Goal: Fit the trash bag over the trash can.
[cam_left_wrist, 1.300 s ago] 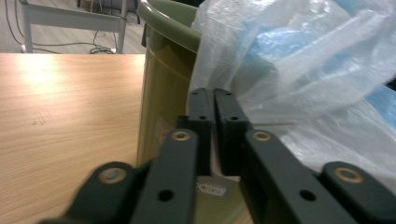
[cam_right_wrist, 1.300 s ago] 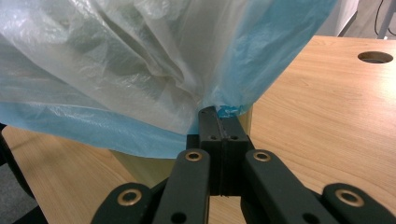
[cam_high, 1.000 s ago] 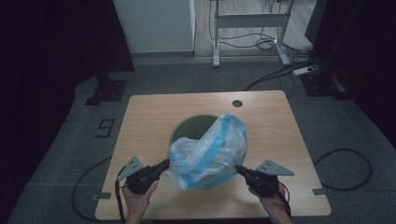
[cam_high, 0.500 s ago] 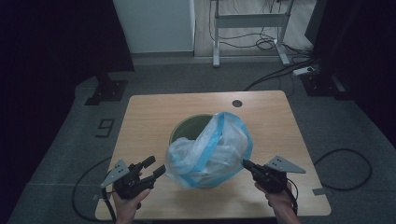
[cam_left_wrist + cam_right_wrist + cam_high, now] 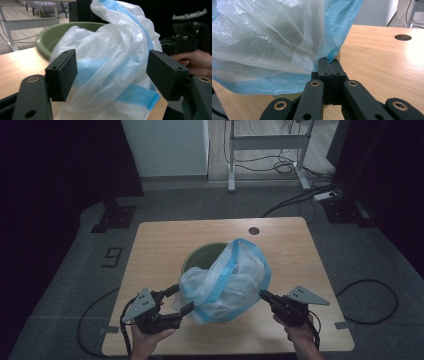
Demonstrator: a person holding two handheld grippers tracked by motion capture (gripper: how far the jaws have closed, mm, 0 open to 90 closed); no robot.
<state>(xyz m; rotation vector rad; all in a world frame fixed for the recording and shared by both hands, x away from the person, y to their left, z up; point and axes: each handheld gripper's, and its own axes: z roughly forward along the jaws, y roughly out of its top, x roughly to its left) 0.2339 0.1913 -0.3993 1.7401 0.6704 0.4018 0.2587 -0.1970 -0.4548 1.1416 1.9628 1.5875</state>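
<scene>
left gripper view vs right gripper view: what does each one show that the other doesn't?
Left gripper view alone: its own left gripper with jaws wide apart, bag plastic between them untouched; the green bin's rim; the other hand and its gripper farther off; a metal desk frame behind.

Right gripper view alone: the right gripper shut on the bag's blue edge, and the round cable hole in the tabletop.

Both: the translucent plastic bag with blue bands, and the wooden table.
</scene>
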